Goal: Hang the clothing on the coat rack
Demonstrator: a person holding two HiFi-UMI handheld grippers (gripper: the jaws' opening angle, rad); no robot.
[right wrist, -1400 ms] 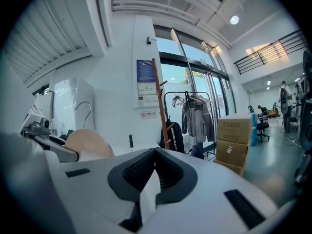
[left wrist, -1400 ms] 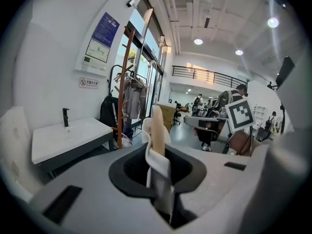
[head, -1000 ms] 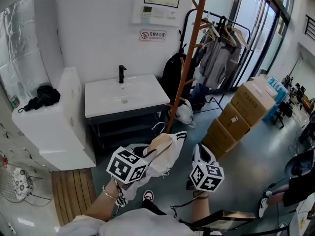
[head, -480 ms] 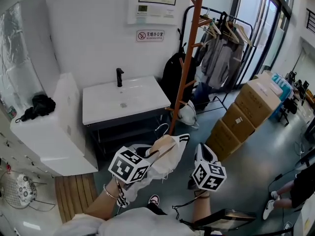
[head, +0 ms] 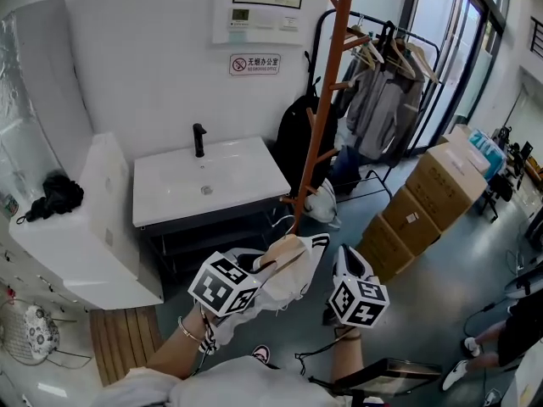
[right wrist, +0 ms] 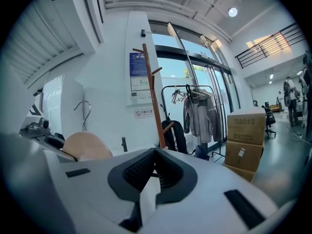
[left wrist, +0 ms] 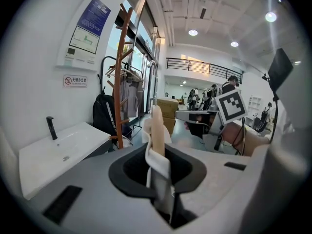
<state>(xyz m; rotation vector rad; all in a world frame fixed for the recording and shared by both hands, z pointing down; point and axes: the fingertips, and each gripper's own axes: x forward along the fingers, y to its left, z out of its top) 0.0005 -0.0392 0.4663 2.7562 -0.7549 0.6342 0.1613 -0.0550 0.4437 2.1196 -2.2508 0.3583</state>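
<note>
A wooden hanger (head: 282, 250) with a metal hook carries a white garment (head: 293, 280). My left gripper (head: 260, 264) is shut on the hanger's end and the cloth over it, seen up close between its jaws (left wrist: 158, 161). My right gripper (head: 344, 259) is just to the right, shut on a white strip of the garment (right wrist: 148, 195); the hanger (right wrist: 87, 146) shows at its left. The tall orange-brown coat rack (head: 325, 100) stands just beyond both grippers, right of the sink, its pegs bare at this height. The same coat rack (left wrist: 120, 82) appears ahead in both gripper views (right wrist: 153, 99).
A white sink cabinet (head: 212, 185) and a white appliance (head: 89, 227) stand left of the rack. A black backpack (head: 297, 134) and a white bag (head: 321, 202) sit by its base. Behind are a clothes rail (head: 386, 75) and cardboard boxes (head: 433, 185). A person (head: 517, 333) sits at the right edge.
Both grippers have carried the hanger and garment forward toward the coat rack, side by side. Neither grip has changed.
</note>
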